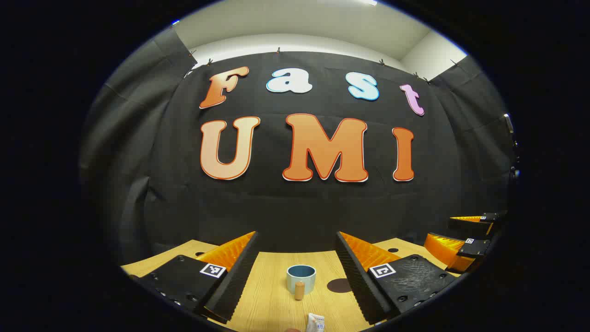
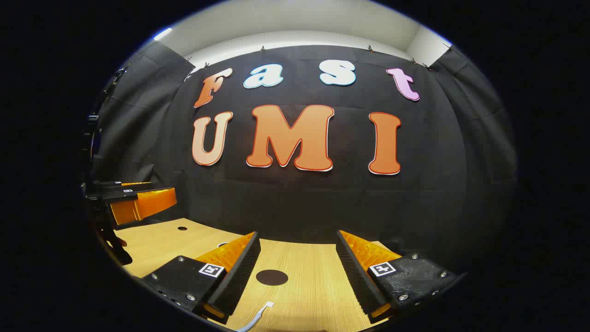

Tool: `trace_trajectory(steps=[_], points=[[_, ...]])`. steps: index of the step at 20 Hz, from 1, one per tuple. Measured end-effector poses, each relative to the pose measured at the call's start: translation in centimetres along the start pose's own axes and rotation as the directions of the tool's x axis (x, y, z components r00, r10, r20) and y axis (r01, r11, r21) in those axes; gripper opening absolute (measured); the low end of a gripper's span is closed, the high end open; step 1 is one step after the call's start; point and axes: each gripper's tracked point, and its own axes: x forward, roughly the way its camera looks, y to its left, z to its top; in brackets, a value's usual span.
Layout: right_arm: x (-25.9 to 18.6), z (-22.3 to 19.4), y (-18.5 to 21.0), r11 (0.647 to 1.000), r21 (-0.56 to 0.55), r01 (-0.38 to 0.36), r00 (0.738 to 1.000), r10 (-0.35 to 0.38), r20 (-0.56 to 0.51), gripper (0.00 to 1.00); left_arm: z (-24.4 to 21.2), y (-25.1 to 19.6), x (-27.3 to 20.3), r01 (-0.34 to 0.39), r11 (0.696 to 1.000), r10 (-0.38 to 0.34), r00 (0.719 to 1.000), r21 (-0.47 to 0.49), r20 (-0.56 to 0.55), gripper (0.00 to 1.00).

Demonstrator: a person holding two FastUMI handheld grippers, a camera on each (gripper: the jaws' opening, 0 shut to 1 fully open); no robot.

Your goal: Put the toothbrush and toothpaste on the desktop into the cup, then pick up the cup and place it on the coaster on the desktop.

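Both sets of jaws spread wide, nothing held. Left gripper [image 1: 297,272] aimed at the cup [image 1: 301,278], upright on the tabletop [image 1: 267,299], wooden handle facing the camera; toothpaste [image 1: 315,322] tube lying nearer, at the bottom edge. Dark round coaster [image 1: 339,285] just right of the cup. In the right gripper view, right gripper [image 2: 297,272] over the coaster, toothbrush [image 2: 258,317] lying close in front.

Probably light, thin, stiff toothbrush: best pinched mid-handle. Soft tube: squeeze gently across the body. Cup likely rigid, smooth: grip by the rim wall.
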Motion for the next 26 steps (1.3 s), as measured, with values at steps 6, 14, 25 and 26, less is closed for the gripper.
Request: trace_trajectory(steps=[6, 14, 25, 26], points=[[-0.2, 0.9, 0.8, 1.000, -0.009, -0.016, 1.000, 0.017, 0.026, 0.99, -0.4, 1.2, -0.4, -0.032, 0.999, 0.032, 1.000, -0.002, -0.001, 1.00], [-0.6, 0.5, 1.2, 0.999, 0.003, -0.033, 0.999, 0.033, 0.004, 0.98, -1.2, 0.8, -0.7, -0.010, 1.000, 0.010, 1.000, -0.021, -0.023, 0.97], [-1.5, -4.5, 1.3, 0.999, 0.024, -0.047, 0.990, 0.050, -0.132, 0.98, -8.4, -1.4, -0.9, 0.063, 0.998, -0.059, 0.965, 0.008, -0.254, 0.97], [-1.3, -5.0, 1.1, 0.999, 0.019, -0.040, 0.988, 0.043, -0.149, 0.98, -9.3, -1.7, -0.9, 0.075, 0.997, -0.067, 0.957, 0.018, -0.283, 0.97]])
